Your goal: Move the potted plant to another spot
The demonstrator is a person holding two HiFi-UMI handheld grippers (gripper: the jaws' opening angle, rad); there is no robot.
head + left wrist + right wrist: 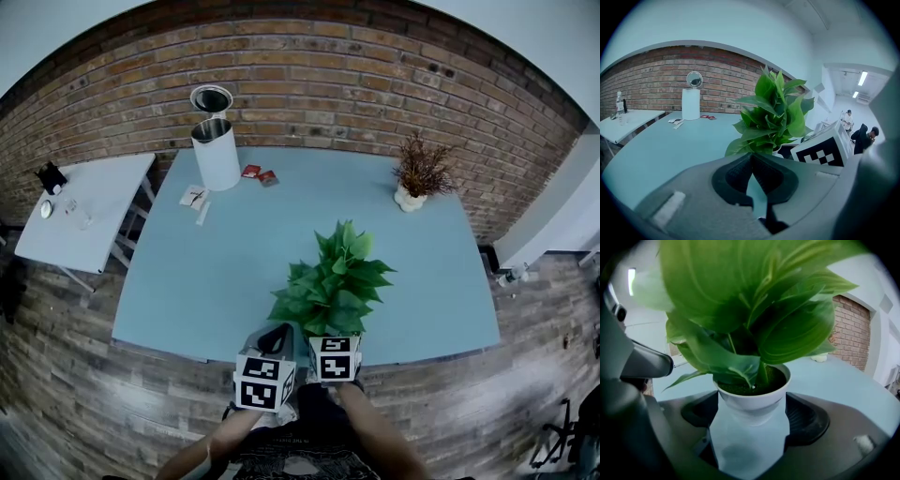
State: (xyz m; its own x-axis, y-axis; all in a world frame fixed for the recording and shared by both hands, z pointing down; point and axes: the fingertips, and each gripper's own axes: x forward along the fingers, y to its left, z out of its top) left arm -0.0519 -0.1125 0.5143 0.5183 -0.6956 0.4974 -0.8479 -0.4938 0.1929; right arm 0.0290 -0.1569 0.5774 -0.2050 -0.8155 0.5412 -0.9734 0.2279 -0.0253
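Observation:
The potted plant [334, 281], broad green leaves in a white pot [751, 397], is near the front edge of the blue table [197, 272]. In the right gripper view the pot sits between the jaws of my right gripper [750, 403], its rim touching both pads, so the gripper is shut on it. In the head view the leaves hide those jaws and only its marker cube [335, 358] shows. My left gripper [752, 155] is just left of the plant [774, 117], tips together, holding nothing. It hangs over the table's front edge [274, 337].
A white cylindrical bin [216, 150] with its round lid up stands at the back left, beside small red items [260, 174] and papers [194, 196]. A dried plant in a white pot [417, 173] is at the back right. A white side table [84, 216] stands to the left.

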